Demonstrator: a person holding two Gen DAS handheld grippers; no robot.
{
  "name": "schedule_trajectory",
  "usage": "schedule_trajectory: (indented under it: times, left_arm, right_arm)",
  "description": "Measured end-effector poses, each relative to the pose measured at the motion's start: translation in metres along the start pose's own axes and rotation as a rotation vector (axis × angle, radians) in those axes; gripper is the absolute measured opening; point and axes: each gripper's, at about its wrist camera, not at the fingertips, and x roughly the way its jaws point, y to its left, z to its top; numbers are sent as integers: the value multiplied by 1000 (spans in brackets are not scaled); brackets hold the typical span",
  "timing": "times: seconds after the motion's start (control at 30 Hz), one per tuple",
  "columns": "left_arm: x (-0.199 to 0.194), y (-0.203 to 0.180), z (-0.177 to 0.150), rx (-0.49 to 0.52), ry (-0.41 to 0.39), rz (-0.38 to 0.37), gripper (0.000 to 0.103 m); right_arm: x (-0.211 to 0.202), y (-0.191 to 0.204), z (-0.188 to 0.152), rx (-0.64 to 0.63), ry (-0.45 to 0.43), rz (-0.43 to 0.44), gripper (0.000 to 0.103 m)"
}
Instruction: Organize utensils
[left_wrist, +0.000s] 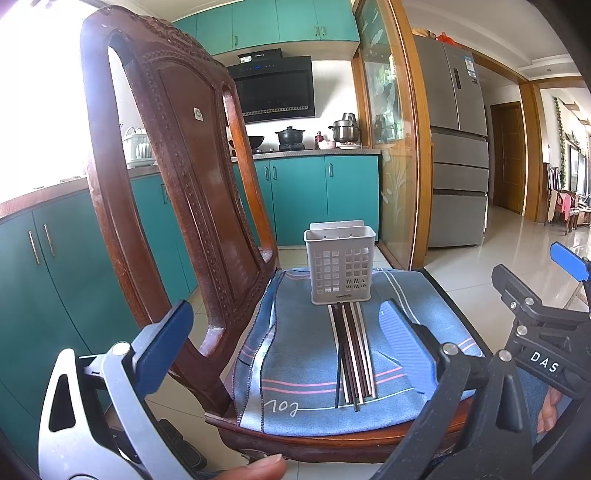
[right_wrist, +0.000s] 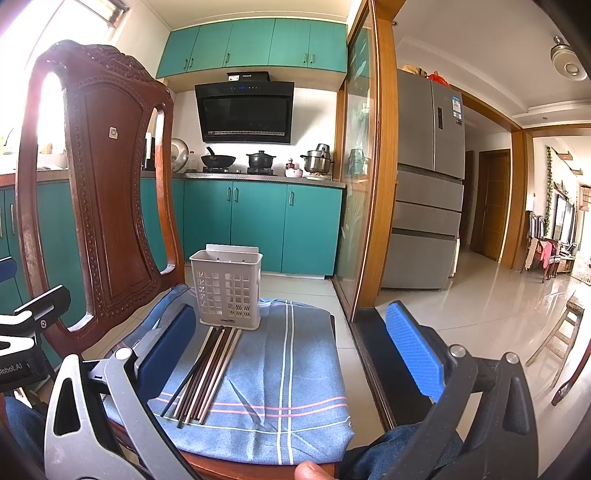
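Several chopsticks (left_wrist: 351, 354), dark and pale, lie side by side on a blue cloth (left_wrist: 295, 350) on the chair seat, their far ends touching a grey perforated utensil holder (left_wrist: 341, 264) that stands upright and looks empty. My left gripper (left_wrist: 284, 343) is open and empty, held above the seat's near edge. In the right wrist view the chopsticks (right_wrist: 207, 373) lie in front of the holder (right_wrist: 229, 284) on the cloth (right_wrist: 280, 373). My right gripper (right_wrist: 291, 354) is open and empty, just to the right of the chopsticks. It also shows in the left wrist view (left_wrist: 535, 295).
The carved wooden chair back (left_wrist: 177, 177) rises at the left of the seat. Teal kitchen cabinets (right_wrist: 258, 225) and a stove with pots stand behind. A glass sliding door frame (right_wrist: 373, 184) and a fridge (right_wrist: 428, 177) are at the right. A tiled floor surrounds the chair.
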Motion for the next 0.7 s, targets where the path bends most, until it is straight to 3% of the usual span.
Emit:
schedule_trajectory:
  times: [0.5,0.7]
  left_arm:
    - [4,0,0,-1,9,-10,100]
    - [19,-5,-7,4,52,-29,100]
  right_arm:
    - [3,-1,-2,-1,6,0,100]
    - [11,0,-5,-3,28,-9,100]
